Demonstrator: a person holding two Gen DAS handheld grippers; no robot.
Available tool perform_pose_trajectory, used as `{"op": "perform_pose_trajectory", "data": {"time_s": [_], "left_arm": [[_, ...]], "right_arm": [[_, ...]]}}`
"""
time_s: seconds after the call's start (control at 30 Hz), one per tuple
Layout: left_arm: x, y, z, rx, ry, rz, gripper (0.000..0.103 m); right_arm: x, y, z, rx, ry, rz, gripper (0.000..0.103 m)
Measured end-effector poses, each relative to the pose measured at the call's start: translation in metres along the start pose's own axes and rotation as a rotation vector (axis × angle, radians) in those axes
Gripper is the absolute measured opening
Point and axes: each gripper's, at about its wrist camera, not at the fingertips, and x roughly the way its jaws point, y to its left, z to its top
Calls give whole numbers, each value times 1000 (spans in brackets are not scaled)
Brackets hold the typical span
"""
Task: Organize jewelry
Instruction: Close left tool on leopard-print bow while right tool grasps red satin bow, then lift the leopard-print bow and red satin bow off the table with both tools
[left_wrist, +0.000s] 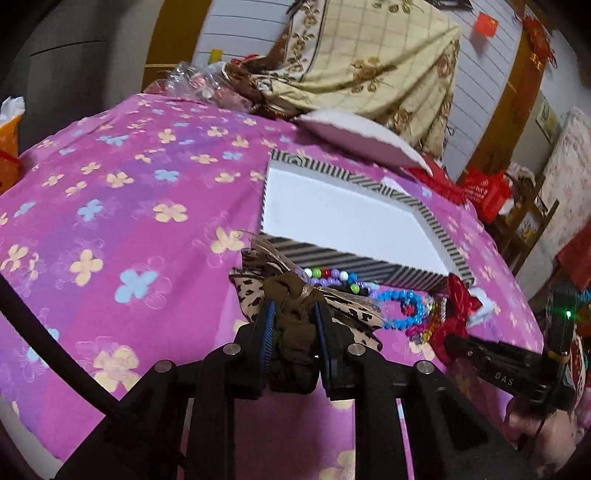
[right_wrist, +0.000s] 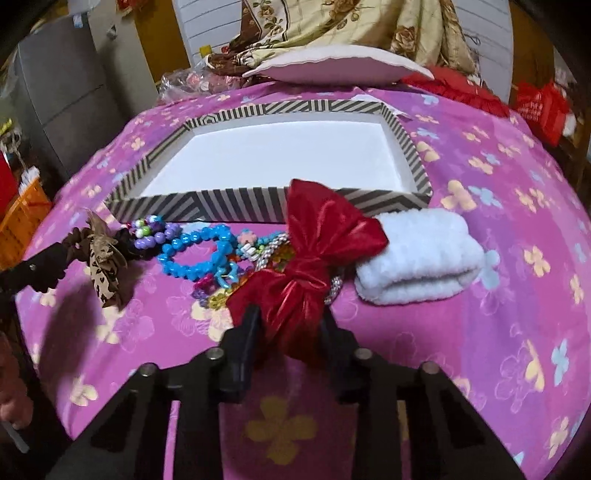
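Note:
My left gripper (left_wrist: 293, 314) is shut on a brown scrunchie with a leopard-print bow (left_wrist: 291, 321), held just above the pink flowered cloth; it also shows in the right wrist view (right_wrist: 99, 254). My right gripper (right_wrist: 290, 317) is shut on a red satin bow (right_wrist: 314, 251), seen from the side in the left wrist view (left_wrist: 456, 306). A pile of beaded bracelets (right_wrist: 199, 251), the largest blue, lies between the two bows, in front of an open striped box (right_wrist: 236, 205) with an empty white inside. The bracelets also show in the left wrist view (left_wrist: 402, 306).
A folded white fluffy band (right_wrist: 417, 254) lies right of the red bow. A white pillow (right_wrist: 332, 62) and patterned bedding (right_wrist: 351, 22) lie behind the box. A red bag (right_wrist: 539, 107) sits at the far right. An orange crate (right_wrist: 22, 214) stands at the left.

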Motion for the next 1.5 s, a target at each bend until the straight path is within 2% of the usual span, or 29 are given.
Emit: {"op": "perform_pose_trajectory", "data": {"time_s": [0.2, 0.33, 0.43, 0.6, 0.67, 0.77, 0.8, 0.83, 1.03, 1.07, 1.2, 1.23, 1.3, 1.4, 1.47, 1.5], "left_arm": [[-17, 13, 7, -59, -99, 8, 0], [-16, 12, 6, -49, -103, -3, 0], [-13, 8, 3, -30, -97, 6, 0], [-12, 8, 1, -31, -93, 11, 0], [-10, 8, 0, -28, -85, 11, 0], [-10, 7, 0, -25, -82, 4, 0], [-10, 6, -1, -24, -80, 2, 0], [-10, 6, -1, -25, -78, 1, 0], [-8, 5, -1, -22, -66, -12, 0], [-8, 5, -1, -22, -65, -12, 0], [-7, 5, -1, -25, -63, -12, 0], [-7, 5, -1, -24, -64, -11, 0], [-7, 6, -1, -23, -61, -13, 0], [-7, 5, -1, -22, -60, -12, 0], [-7, 5, -1, -21, -60, -12, 0], [-7, 5, -1, -21, -60, -11, 0]], "right_arm": [[-39, -1, -1, 8, -146, 43, 9], [-55, -11, 0, 60, -212, 58, 7], [-56, -17, 1, 83, -212, 53, 7], [-41, -22, -2, 109, -140, 28, 8], [-34, -25, -3, 139, -94, 31, 17], [-34, -27, -4, 151, -105, 18, 34], [-32, -27, -4, 151, -113, 20, 44], [-30, -26, -4, 145, -111, 20, 49], [2, -20, -1, 122, -11, 19, 50], [2, -18, -3, 108, -30, 8, 51], [1, -12, -5, 97, -14, 55, 82], [0, -10, -5, 90, -10, 65, 88], [0, -8, -9, 86, -9, 80, 93], [-1, -5, -10, 63, 2, 75, 92], [0, -3, -9, 41, 13, 24, 81], [0, -3, -9, 28, 14, -14, 67]]}}
